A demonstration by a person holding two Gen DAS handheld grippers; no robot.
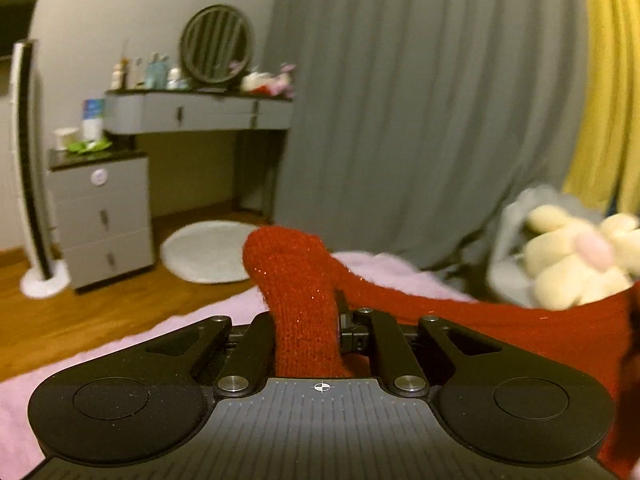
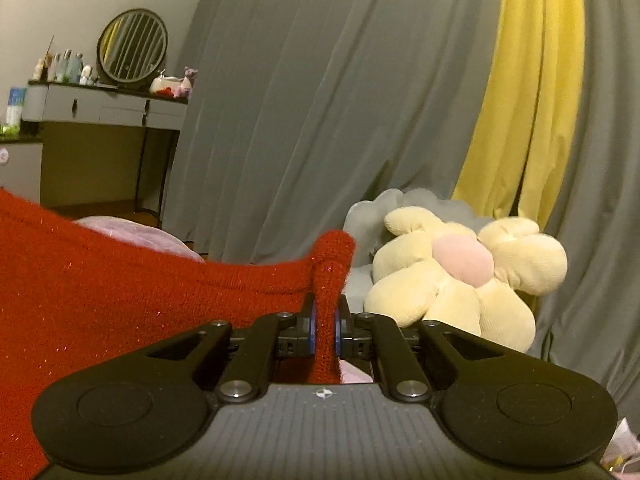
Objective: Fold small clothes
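Note:
A red knitted garment hangs stretched between my two grippers above a pink blanket. My left gripper is shut on one corner of it; the fabric bunches up over the fingers and hides their tips. In the right wrist view my right gripper is shut on the other corner, a thin fold of the red garment pinched between the blue pads. The cloth runs off to the left of that view.
A cream flower-shaped plush cushion lies on a grey cushion to the right. Grey and yellow curtains hang behind. A dressing table with a round mirror, a drawer unit, a white rug and a tower fan stand at the left.

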